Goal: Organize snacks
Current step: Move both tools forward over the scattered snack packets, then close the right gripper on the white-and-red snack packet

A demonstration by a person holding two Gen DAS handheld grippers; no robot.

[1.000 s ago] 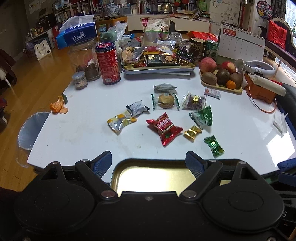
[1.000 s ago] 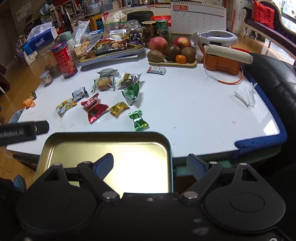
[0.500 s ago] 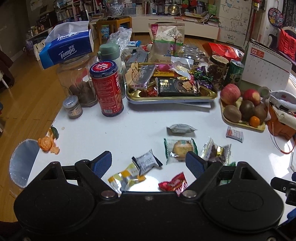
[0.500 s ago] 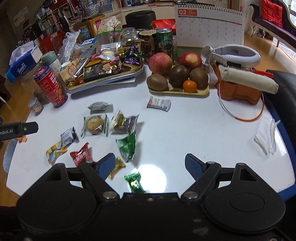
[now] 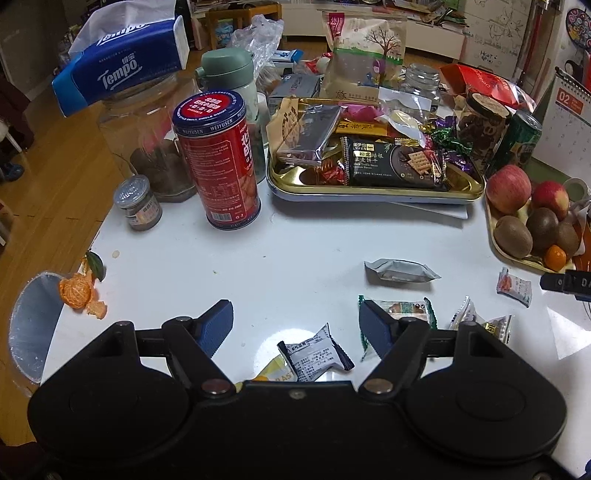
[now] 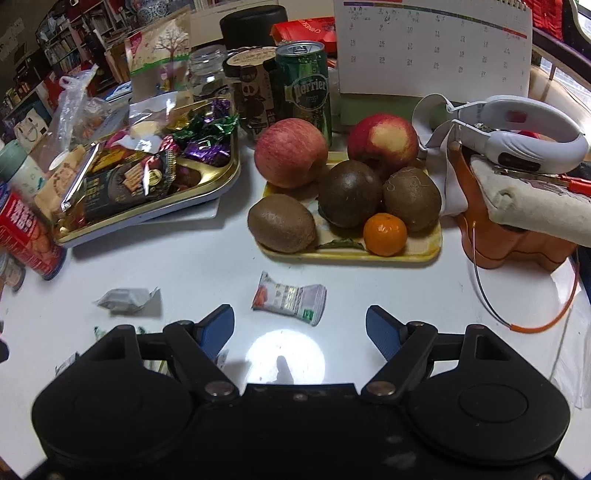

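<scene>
Both grippers have moved forward over the table (image 5: 295, 258), the empty gold tin now gone from view; the left gripper (image 5: 295, 325) is closing its wide fingers around the grey-white packet (image 5: 314, 356) at 6 o'clock without touching it, and the right gripper (image 6: 300, 328), also narrowing and empty, hovers just short of the orange-white packet (image 6: 290, 297) at 12 o'clock.

A glossy white worktop (image 5: 303, 236) with a rounded edge fills the lower view, a bright lamp glare (image 6: 285, 356) reflected on its surface. To the left lies a warm wooden plank floor (image 5: 55, 173). Behind stand crowded bookshelves (image 6: 70, 55) and a low wooden side table (image 5: 240, 14). At far right, what may be a window (image 6: 561, 70) lets in pale daylight.
</scene>
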